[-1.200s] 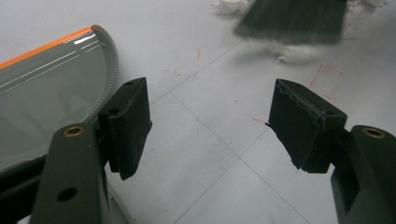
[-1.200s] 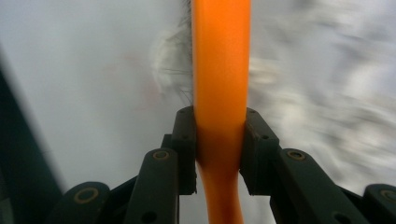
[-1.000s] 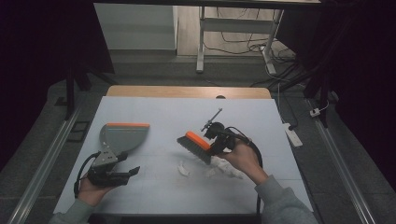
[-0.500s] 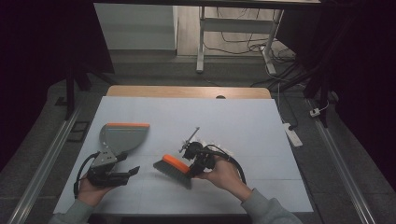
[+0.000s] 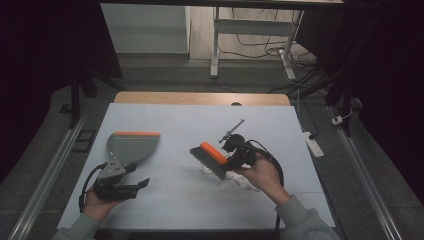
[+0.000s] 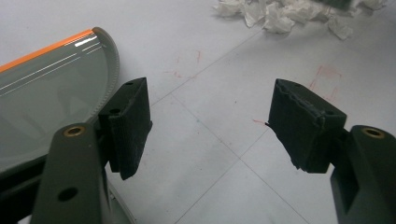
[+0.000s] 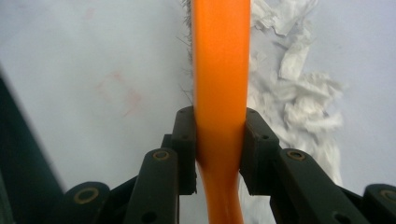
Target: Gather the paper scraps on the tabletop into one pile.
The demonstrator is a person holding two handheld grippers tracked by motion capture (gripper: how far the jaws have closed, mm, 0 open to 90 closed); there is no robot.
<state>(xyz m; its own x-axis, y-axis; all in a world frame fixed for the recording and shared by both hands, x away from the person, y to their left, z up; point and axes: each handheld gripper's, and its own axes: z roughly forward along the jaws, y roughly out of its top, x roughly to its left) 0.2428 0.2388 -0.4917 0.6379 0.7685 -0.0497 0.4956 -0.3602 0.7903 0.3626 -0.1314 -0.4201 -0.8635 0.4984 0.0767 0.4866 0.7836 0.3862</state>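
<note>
Brush, orange back with dark bristles, sits just right of centre in the high view, tilted, bristle end toward lower left. In the right gripper view its orange handle runs straight up the middle of the frame, passing between the two fingers, which are clamped on it from both sides. Right gripper is at the brush's right end, in the person's hand. Crumpled white paper scraps lie on the surface just under and right of the brush. Dustpan, grey with orange lip, lies at centre left. Left gripper rests below it at lower left; its fingers stand apart, nothing between them, the dustpan's rim just beside the left one.
</note>
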